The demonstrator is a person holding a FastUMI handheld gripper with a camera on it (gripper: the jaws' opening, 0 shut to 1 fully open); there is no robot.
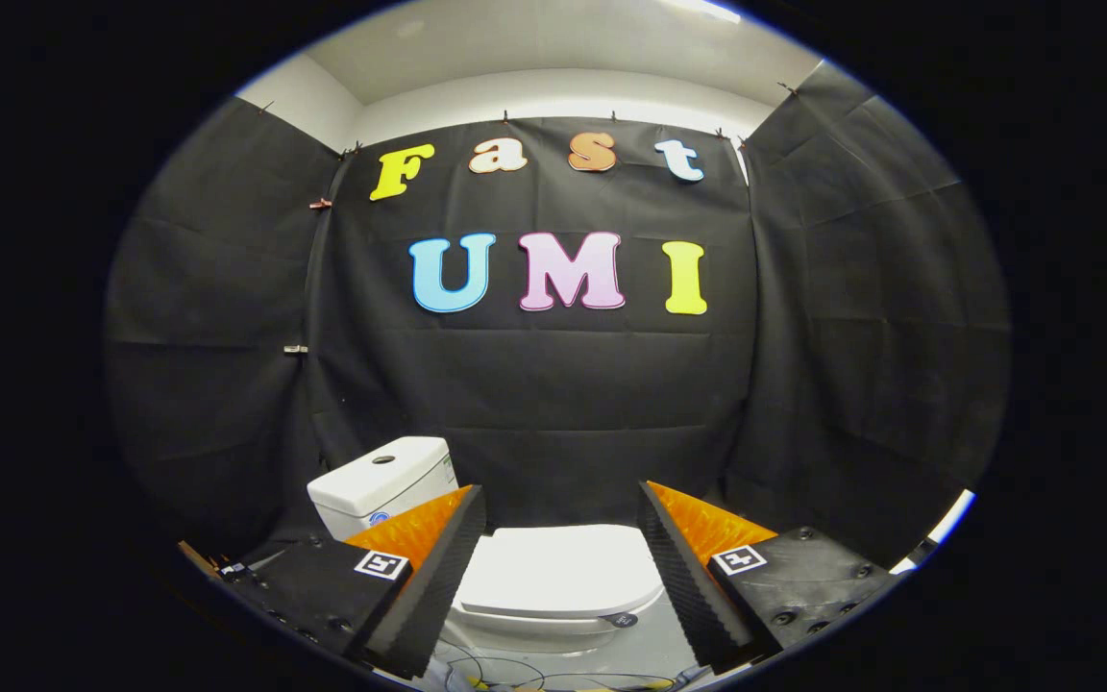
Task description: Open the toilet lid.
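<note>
A white toilet stands ahead and below, against the black cloth wall. Its lid lies flat and shut over the bowl. The white tank sits behind and to the left of the lid, partly hidden by my left finger. My gripper is open, its two fingers spread wide on either side of the lid as seen from here. Nothing lies between them. The gripper hangs above and short of the toilet, not touching it.
Black cloth walls close the booth on the left, back and right. Thin cables lie on the pale floor just in front of the bowl. A bright strip shows low at the right past the cloth.
</note>
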